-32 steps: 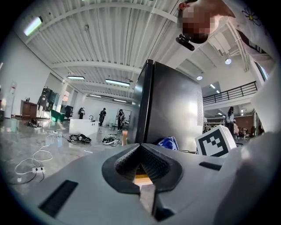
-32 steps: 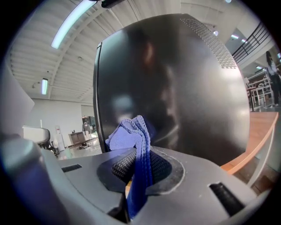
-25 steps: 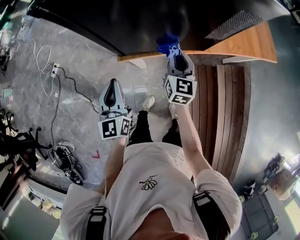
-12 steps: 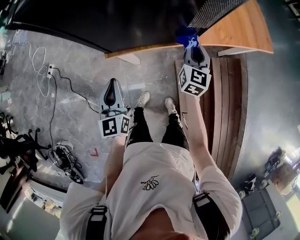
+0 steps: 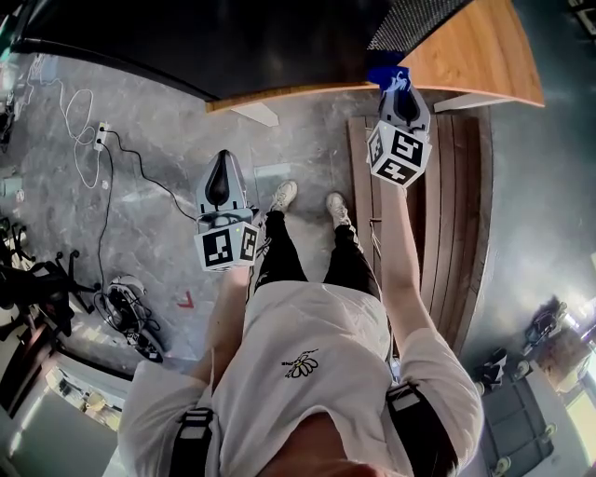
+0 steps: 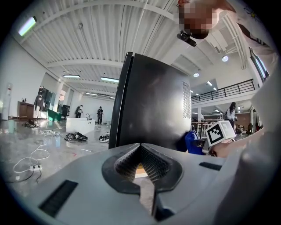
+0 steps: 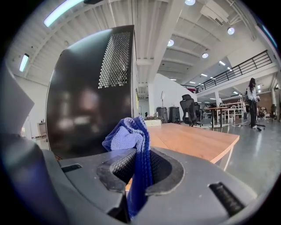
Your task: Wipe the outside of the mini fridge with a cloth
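Since a second ago the right gripper [image 5: 397, 93] has travelled to the person's right along the mini fridge [image 5: 233, 37], from its plain dark face toward the perforated vent panel [image 5: 419, 20] by the wooden table [image 5: 475, 56]; the left gripper [image 5: 222, 166] has barely shifted. The right jaws are clamped on the blue cloth [image 7: 131, 138], pinched low with a soft bunch standing proud of the tips. The cloth looks light, limp and slightly grippy (terry-like weave), so I judge it best held as now, by a fold, leaving the bunch free to press. The fridge is rigid and glossy, probably heavy enough to take wiping pressure. The bunch sits just against the fridge's side; actual contact not certain. The left gripper hangs low over the floor, well apart from the fridge, jaws together on nothing.
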{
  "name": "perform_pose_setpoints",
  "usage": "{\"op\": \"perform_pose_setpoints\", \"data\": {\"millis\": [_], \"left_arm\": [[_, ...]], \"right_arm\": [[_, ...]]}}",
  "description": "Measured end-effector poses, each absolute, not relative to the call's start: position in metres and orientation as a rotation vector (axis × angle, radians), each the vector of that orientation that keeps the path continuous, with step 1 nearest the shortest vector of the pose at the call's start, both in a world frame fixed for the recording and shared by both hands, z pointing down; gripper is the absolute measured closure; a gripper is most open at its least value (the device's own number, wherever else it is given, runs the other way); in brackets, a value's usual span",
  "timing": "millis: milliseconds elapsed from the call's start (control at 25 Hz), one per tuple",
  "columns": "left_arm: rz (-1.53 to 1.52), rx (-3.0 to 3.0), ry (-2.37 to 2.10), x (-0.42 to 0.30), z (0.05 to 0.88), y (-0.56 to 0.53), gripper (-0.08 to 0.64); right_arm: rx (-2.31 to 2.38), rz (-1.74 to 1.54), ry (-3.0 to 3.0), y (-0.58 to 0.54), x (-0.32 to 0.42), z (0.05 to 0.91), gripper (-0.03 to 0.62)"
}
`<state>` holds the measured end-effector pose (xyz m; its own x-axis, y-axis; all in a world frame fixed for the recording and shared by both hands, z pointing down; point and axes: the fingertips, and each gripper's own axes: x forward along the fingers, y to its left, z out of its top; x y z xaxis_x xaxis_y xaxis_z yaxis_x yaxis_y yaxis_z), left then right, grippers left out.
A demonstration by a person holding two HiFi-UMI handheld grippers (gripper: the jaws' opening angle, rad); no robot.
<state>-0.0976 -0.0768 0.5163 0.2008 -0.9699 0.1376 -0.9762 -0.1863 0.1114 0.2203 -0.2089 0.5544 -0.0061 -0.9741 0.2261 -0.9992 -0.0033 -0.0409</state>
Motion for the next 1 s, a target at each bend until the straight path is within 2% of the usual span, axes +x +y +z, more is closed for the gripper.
{"op": "perform_pose_setpoints", "data": {"millis": [280,760,1000], "left_arm": [[0.071,2.257,-1.877,-0.109,0.527,-0.068,0.555],[0.125,2.21,-1.861,-0.151,0.559,-0.074,0.555],[0.153,2.15,-1.921,-0.191,0.571,-0.075,0.555]], "right_arm": [[2.1,0.326,-2.183,-0.187,0.185,0.546,0.531],[1.631,0.445,-2.475,-0.171,-0.034,0.589,0.531],[1.489,0.434,-2.54,-0.185,-0.113,0.609,0.531]]}}
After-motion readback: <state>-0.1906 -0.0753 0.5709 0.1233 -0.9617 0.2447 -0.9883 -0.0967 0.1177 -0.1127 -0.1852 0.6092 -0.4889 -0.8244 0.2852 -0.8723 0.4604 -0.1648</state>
